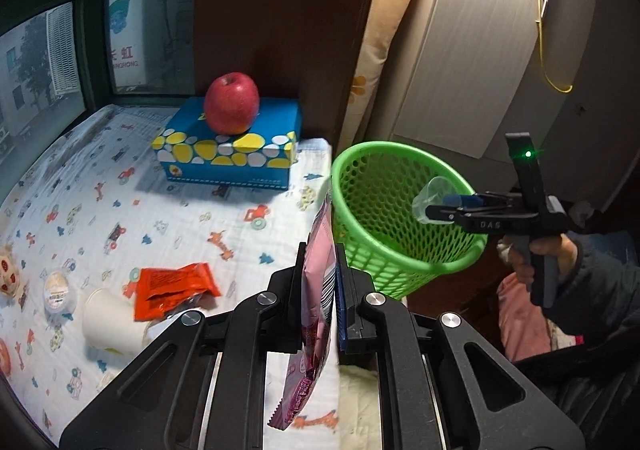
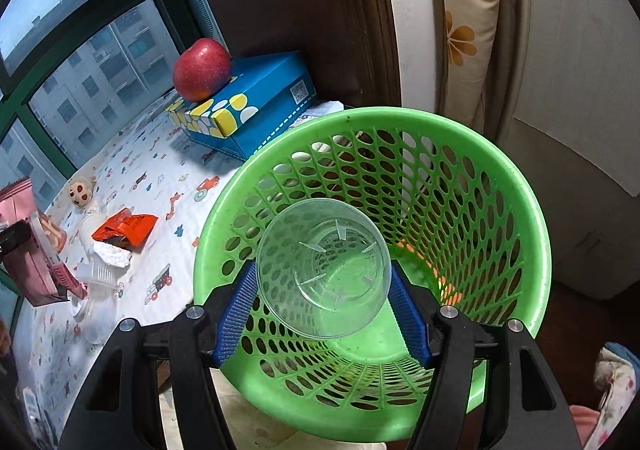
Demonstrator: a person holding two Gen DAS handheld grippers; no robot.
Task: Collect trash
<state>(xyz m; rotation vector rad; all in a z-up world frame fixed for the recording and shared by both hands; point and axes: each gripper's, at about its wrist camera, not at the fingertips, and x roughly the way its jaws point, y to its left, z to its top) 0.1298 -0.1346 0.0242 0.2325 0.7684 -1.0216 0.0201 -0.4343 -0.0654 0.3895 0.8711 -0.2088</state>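
Right gripper [image 2: 322, 310] pinches a clear plastic cup [image 2: 324, 268] over the green mesh basket [image 2: 500, 185], left gripper [image 1: 318, 290] clamps a pink snack wrapper [image 1: 316, 290] beside it; risk: tilted basket lets released trash bounce out.

Printed cloth-covered ledge [image 1: 92, 185] carries tissue box [image 1: 230, 145], orange wrapper [image 1: 172, 288], paper cup [image 1: 110, 322]
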